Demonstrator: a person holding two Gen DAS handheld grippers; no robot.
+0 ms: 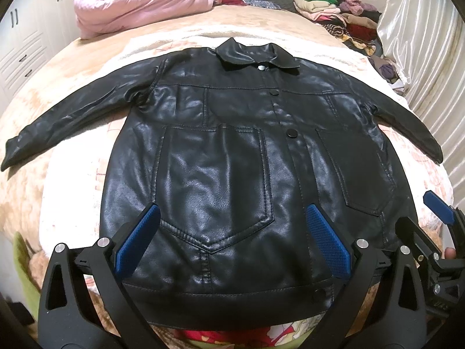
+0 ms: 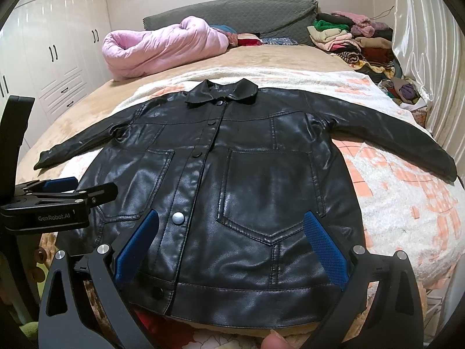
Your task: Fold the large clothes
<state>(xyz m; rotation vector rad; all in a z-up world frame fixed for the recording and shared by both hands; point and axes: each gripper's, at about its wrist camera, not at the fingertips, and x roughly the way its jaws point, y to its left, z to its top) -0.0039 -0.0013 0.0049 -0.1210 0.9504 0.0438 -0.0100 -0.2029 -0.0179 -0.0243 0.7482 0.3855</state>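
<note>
While the jacket (image 1: 221,145) lay flat on the bed (image 1: 87,67), both tongs, left (image 1: 229,241) and right (image 2: 232,247), hung spread above its hem.

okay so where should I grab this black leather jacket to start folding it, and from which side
Probably take the black jacket by its sleeve cuffs: the left gripper from the left, the right gripper from the right. Both sleeves lie spread outward, ends free on the blanket.

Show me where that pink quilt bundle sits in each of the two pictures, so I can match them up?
Left wrist view: the pink quilt lies at the top left, beyond the black jacket and its collar.
Right wrist view: the pink quilt sits upper left of centre, against the grey headboard.
Shared landmark: the jacket's collar, just in front of the quilt.
</note>
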